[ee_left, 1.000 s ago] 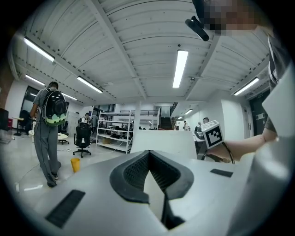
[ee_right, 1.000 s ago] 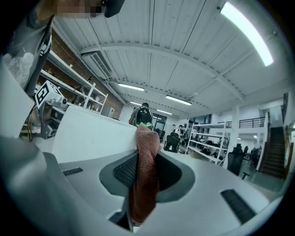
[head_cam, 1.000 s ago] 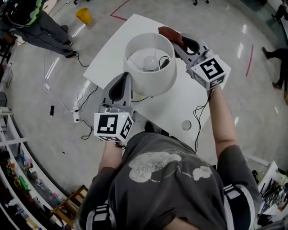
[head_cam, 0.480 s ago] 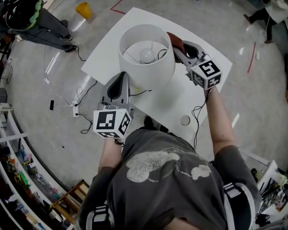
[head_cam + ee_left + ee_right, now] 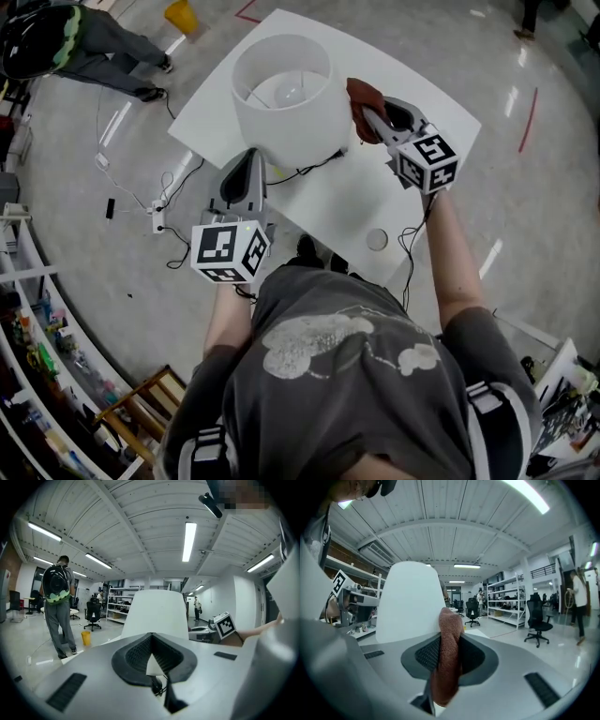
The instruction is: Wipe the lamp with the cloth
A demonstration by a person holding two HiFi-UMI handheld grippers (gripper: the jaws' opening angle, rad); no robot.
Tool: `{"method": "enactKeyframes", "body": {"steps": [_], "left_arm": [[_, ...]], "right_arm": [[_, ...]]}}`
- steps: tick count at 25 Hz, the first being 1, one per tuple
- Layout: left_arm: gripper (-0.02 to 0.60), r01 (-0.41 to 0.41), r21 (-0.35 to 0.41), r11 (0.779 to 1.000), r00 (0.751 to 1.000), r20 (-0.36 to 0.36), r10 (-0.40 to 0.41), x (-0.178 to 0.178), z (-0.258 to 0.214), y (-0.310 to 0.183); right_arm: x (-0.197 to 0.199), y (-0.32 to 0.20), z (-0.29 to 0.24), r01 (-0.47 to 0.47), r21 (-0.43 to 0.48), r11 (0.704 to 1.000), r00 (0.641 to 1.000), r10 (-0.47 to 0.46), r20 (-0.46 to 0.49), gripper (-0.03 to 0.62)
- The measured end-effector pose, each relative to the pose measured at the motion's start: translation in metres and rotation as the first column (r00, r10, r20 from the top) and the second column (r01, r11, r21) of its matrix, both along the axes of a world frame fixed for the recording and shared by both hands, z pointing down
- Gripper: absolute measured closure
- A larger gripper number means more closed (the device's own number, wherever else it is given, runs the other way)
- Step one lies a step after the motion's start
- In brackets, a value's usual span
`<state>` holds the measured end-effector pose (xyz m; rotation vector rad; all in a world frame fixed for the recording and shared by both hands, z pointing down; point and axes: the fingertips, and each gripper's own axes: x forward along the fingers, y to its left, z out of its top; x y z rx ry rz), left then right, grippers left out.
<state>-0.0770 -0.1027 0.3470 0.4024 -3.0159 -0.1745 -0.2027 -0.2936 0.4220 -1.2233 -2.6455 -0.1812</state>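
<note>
While the lamp [image 5: 281, 103] stands on the white table [image 5: 337, 211], glossy floor [image 5: 75, 281] surrounds it.

I see white counter [image 5: 422, 103], small round disc [image 5: 377, 240] near its front edge. Yellow bin [image 5: 181, 15] on floor beyond, person with backpack [image 5: 66, 37] nearby. Power strip [image 5: 158, 221], cables on floor beside counter.
</note>
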Motion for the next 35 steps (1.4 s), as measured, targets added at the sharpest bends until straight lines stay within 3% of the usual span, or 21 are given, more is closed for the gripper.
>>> {"method": "enactKeyframes", "body": {"steps": [7,12,21,26,35], "left_arm": [[0.574,0.02,0.003,1.0,0.995,0.099,-0.02,0.011,-0.037,0.002],[0.574,-0.022,-0.001,1.0,0.991,0.135,0.022,0.013,-0.052,0.0],[0.574,-0.12,0.028,0.992,0.986,0.119,0.116,0.013,-0.045,0.005],[0.574,-0.176,0.037,0.984,0.981,0.094,0.172,0.014,-0.033,0.006],[0.574,-0.253,0.052,0.966,0.966,0.059,0.25,0.012,-0.014,0.006]], "right_arm": [[0.027,0.013,-0.126,0.015,-0.124,0.992,0.969,0.017,0.248,0.504],[0.053,0.039,-0.167,0.066,-0.12,0.991,0.932,-0.018,0.362,0.503],[0.087,0.064,-0.13,0.016,-0.048,0.999,0.935,0.003,0.356,0.503],[0.098,0.063,-0.097,-0.044,-0.058,0.997,0.956,0.059,0.286,0.503],[0.116,0.059,-0.028,-0.11,0.049,0.993,0.981,0.101,0.164,0.503]]}}
